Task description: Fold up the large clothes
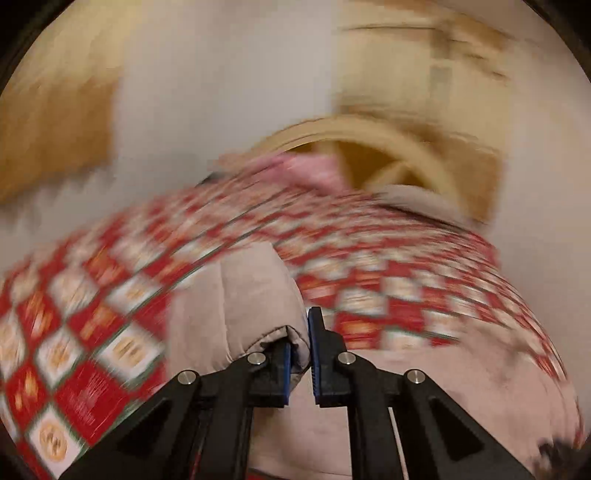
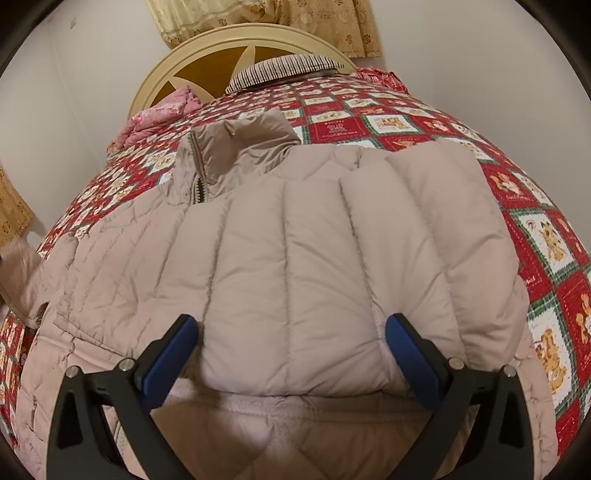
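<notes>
A beige quilted puffer jacket (image 2: pixel 295 258) lies spread on a bed, its collar and zip (image 2: pixel 199 173) toward the headboard. My right gripper (image 2: pixel 291 323) hovers open over the near end of a folded panel, its blue pads wide apart and not pressing on the cloth. In the blurred left wrist view, my left gripper (image 1: pixel 300 332) is shut on a padded edge of the jacket (image 1: pixel 236 295), which bulges up in front of the fingers. More of the jacket lies below and to the right.
A red, white and green patchwork bedspread (image 2: pixel 406 122) covers the bed. At its far end stand a round cream headboard (image 2: pixel 207 55), a striped pillow (image 2: pixel 284 70) and a crumpled pink cloth (image 2: pixel 159 114). A yellow curtain (image 2: pixel 295 18) hangs behind, with pale walls on both sides.
</notes>
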Demonstrator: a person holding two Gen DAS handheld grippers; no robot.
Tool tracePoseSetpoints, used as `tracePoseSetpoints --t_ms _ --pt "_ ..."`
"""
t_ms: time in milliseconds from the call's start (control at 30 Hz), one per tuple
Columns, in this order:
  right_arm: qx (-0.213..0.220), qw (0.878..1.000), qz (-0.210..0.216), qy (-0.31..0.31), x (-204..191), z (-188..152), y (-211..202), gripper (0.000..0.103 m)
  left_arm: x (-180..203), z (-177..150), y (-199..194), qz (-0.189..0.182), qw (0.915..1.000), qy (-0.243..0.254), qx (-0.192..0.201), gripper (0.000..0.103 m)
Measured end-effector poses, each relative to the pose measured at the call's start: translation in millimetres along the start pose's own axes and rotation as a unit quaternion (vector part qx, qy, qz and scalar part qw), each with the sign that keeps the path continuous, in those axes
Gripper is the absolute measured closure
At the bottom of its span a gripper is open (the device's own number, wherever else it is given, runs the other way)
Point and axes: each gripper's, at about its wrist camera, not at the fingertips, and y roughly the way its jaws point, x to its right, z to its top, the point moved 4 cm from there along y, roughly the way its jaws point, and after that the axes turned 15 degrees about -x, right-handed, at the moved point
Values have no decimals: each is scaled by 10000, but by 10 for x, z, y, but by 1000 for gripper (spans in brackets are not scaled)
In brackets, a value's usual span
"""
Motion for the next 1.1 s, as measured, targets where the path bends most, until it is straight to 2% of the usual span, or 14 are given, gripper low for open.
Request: tracePoseSetpoints --t_ms 100,200,267,367,467,567,733,767,800,867,900,1000,1033,1100 --pt "30 10000 82 42 20 7 -5 0 923 -175 -308 -480 9912 1219 211 95" --pt "62 9998 179 92 43 7 -10 0 1775 -576 -396 -982 9682 2300 -20 95" --pt "77 9997 217 110 49 5 -16 0 2209 -917 -320 -1396 9495 2783 -386 95" --pt "95 9995 262 138 57 5 -22 0 2578 -1407 -89 -1579 9231 3301 -1186 95" --pt "103 9993 306 166 64 7 -20 0 2625 -1729 55 -1586 9068 3439 -1851 94" --pt "117 9990 373 197 80 10 -23 0 2525 -1868 -2 -1503 9033 3519 -1941 94" --pt "129 9987 444 233 98 18 -35 0 2192 -1866 -145 -1826 9046 3302 -1984 90" --pt "116 9987 440 231 95 18 -34 0 2126 -1857 -140 -1797 9066 3278 -1956 79" --pt "97 9988 419 226 91 21 -28 0 2114 -1858 -136 -1708 9094 3265 -1931 60" --pt "54 9991 367 208 81 27 -19 0 2151 -1915 -257 -1572 9148 3247 -1819 46" --pt "41 9991 359 211 80 29 -23 0 2178 -1907 -301 -1632 9145 3265 -1744 46" --pt "46 9985 411 364 119 24 -109 0 2186 -1968 -594 -1943 9056 3451 -1514 45" --pt "81 9981 392 467 138 7 -189 3 2161 -2011 -691 -1878 9039 3590 -1371 44" --pt "229 9974 321 596 127 -45 -388 6 2042 -2043 -753 -1699 9075 3635 -1246 42"
